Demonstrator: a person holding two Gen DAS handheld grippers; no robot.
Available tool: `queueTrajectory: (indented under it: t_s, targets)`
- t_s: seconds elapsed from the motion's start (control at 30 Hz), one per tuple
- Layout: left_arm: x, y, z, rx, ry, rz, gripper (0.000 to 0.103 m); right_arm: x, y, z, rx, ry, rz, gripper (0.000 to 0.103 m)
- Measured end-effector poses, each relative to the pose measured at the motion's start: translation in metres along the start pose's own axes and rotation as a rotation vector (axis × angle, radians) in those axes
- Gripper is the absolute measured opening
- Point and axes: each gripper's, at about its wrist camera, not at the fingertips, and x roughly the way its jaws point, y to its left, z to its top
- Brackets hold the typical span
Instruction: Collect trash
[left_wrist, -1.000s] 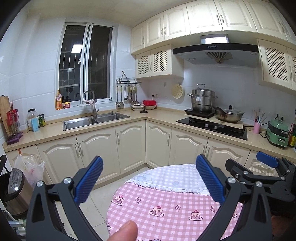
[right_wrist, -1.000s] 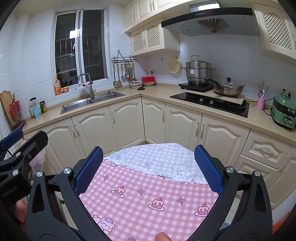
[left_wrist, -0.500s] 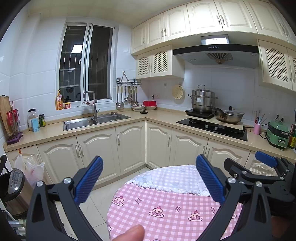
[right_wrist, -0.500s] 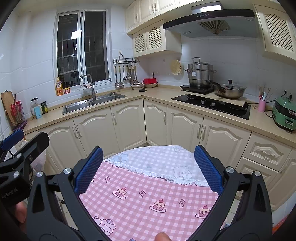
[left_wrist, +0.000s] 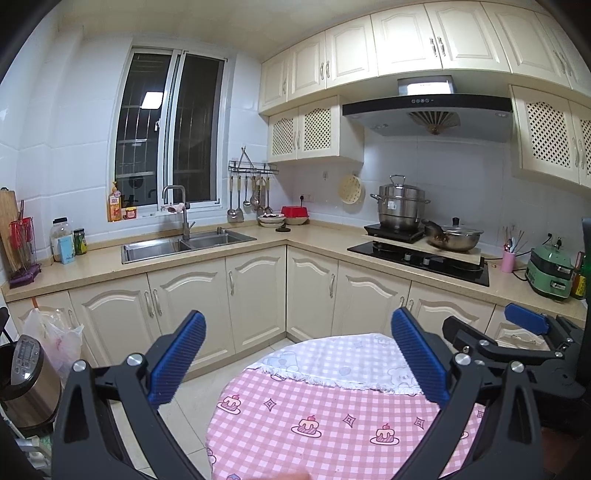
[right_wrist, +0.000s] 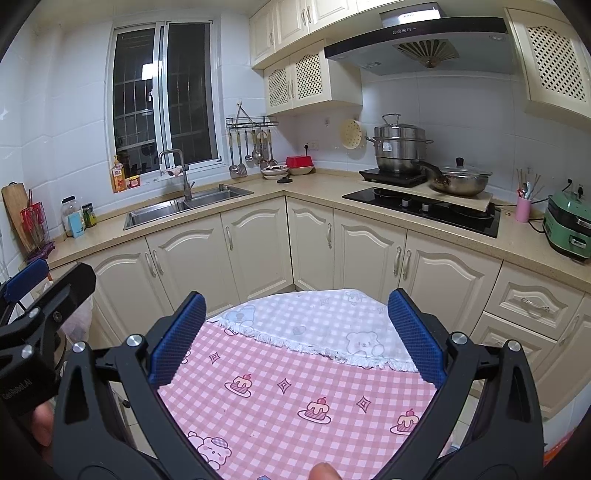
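Observation:
My left gripper (left_wrist: 297, 356) is open and empty, held above a round table (left_wrist: 325, 413) with a pink checked cloth. My right gripper (right_wrist: 295, 336) is open and empty over the same table (right_wrist: 295, 398). Each gripper shows at the edge of the other's view: the right one in the left wrist view (left_wrist: 524, 332), the left one in the right wrist view (right_wrist: 40, 291). No trash shows on the visible part of the table. A white plastic bag (left_wrist: 55, 336) hangs at the cabinet on the left.
An L-shaped counter holds a sink (left_wrist: 184, 243), a stove (left_wrist: 421, 254) with pots, and a green cooker (left_wrist: 550, 273). A steel bin-like appliance (left_wrist: 26, 384) stands on the floor at left. Cabinets (right_wrist: 258, 240) line the wall beyond the table.
Both grippers have tilted or risen slightly, so the table sits a little lower in both views. The jaws stay open and empty.

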Motion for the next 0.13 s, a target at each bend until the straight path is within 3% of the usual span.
queueTrajectory:
  t_s: [0.13]
  targets:
    - [0.0014, 0.0001, 0.0004, -0.008, 0.000, 0.006, 0.098, -0.0007, 0.0018, 0.0011, 0.000, -0.003, -0.001, 0.097]
